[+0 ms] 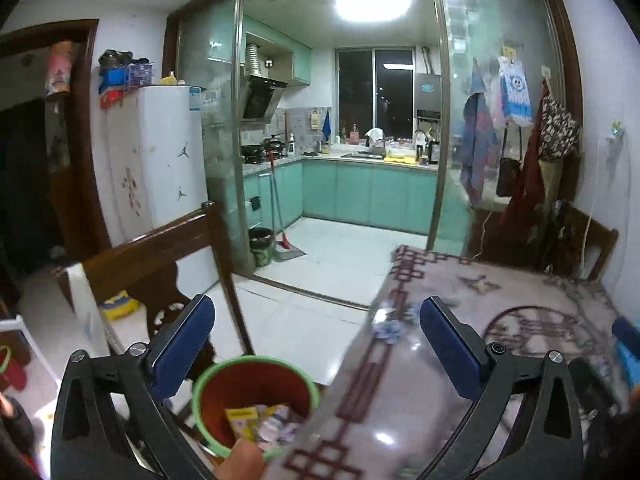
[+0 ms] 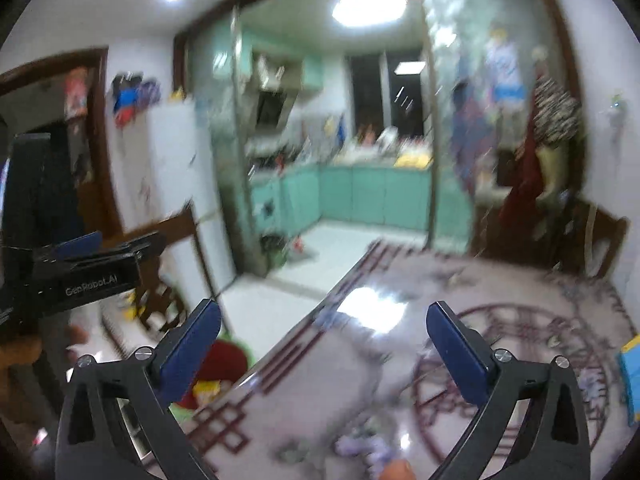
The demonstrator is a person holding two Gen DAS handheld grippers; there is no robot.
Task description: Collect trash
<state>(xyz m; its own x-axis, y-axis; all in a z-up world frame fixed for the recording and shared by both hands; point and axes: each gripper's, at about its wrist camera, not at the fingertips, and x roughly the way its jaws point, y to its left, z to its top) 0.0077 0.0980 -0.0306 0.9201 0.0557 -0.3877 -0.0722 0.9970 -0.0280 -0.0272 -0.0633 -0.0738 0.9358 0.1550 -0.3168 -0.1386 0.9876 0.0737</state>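
Note:
A small red bin with a green rim (image 1: 256,396) stands below the table's left edge, with a yellow wrapper and crumpled pieces of trash (image 1: 260,424) inside. My left gripper (image 1: 316,320) is open and empty above the bin and the table edge. My right gripper (image 2: 324,328) is open and empty over the table (image 2: 500,300). The bin also shows in the right wrist view (image 2: 218,376), low on the left. The left gripper's body (image 2: 80,272) shows at the left of that view. The right wrist view is blurred.
The table (image 1: 500,344) has a patterned cloth under a glossy cover. A blue box (image 2: 632,380) lies at its right edge. A wooden chair (image 1: 160,264) stands left of the table, another chair (image 1: 580,240) at the far right. A white fridge (image 1: 160,152) and a kitchen doorway lie ahead.

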